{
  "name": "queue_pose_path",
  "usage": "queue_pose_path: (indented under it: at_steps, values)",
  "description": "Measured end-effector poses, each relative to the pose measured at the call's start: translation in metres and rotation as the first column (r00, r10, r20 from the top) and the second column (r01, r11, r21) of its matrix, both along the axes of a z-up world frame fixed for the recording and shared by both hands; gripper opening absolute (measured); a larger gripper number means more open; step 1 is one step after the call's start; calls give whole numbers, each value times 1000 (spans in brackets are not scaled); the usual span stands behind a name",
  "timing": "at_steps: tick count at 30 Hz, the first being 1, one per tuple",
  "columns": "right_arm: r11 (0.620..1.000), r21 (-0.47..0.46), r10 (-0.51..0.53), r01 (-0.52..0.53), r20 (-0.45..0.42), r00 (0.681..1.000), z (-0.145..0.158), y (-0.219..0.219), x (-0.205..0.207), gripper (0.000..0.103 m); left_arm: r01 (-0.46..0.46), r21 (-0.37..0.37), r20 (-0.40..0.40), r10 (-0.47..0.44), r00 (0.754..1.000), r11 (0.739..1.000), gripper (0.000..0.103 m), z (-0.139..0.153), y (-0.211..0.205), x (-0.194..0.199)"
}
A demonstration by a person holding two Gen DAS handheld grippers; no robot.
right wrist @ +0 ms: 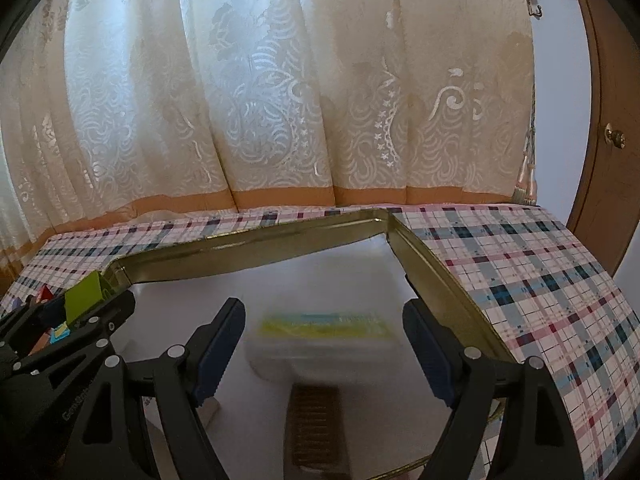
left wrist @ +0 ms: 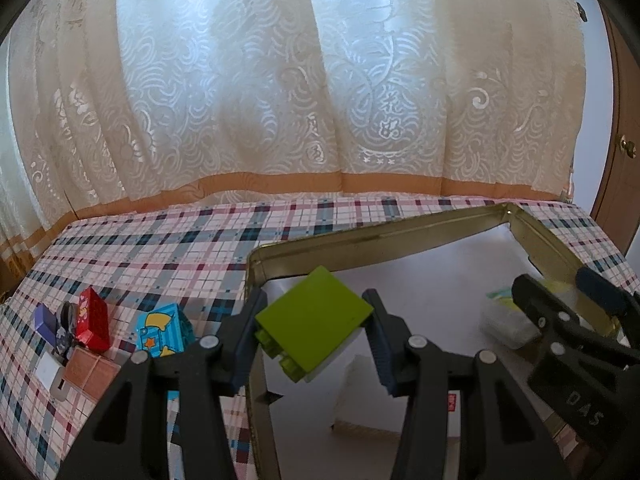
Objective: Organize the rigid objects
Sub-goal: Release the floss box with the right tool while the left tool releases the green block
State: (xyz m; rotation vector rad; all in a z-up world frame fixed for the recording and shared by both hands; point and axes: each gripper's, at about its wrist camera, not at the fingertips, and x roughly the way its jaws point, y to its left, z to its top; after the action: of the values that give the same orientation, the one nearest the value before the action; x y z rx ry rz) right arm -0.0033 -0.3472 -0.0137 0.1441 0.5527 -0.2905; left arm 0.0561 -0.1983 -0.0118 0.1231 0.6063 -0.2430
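My left gripper (left wrist: pixel 314 300) is shut on a lime-green toy block (left wrist: pixel 316 312), held tilted above the left end of a shallow gold tin box (left wrist: pixel 380 232). In the right wrist view that block (right wrist: pixel 82 296) and the left gripper (right wrist: pixel 80 310) show at the far left. My right gripper (right wrist: pixel 324 312) stands open inside the tin (right wrist: pixel 256 240), over a translucent white case (right wrist: pixel 324 344) with a yellow and blue label. Its pads do not touch the case. The right gripper (left wrist: pixel 566 292) also shows at the tin's right side in the left wrist view.
Loose blocks lie on the plaid tablecloth (left wrist: pixel 160 248) left of the tin: a red one (left wrist: pixel 94 318), a blue starred one (left wrist: pixel 164 330), a purple one (left wrist: pixel 44 320), a brown one (left wrist: pixel 92 372). A brown ridged item (right wrist: pixel 314 424) lies in the tin. Curtain behind, wooden door (right wrist: pixel 604 120) at right.
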Motion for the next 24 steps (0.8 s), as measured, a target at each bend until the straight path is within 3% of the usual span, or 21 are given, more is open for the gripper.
queue_pose_path:
  at_steps: [5,7,9,10,24]
  values:
    - [1000,2,-30,30,40,999,3,-1,-8,83,1,-3,-6,-1,1000,1000,49,0,1,0]
    - [998,10,-55,55,66,996,6,-3,-13,83,0,-17,-4,0,1000,1000,64,1,2,0]
    - [997,20,-79,78,92,993,8,-6,-18,84,-6,-46,-1,6,1000,999,96,4,5,-1]
    - [996,22,-84,82,101,991,9,-7,-20,84,-5,-63,11,6,1000,998,102,7,7,-4]
    - [990,-34,-129,139,207,970,20,0,-35,84,-5,-81,146,17,989,997,103,15,13,-22]
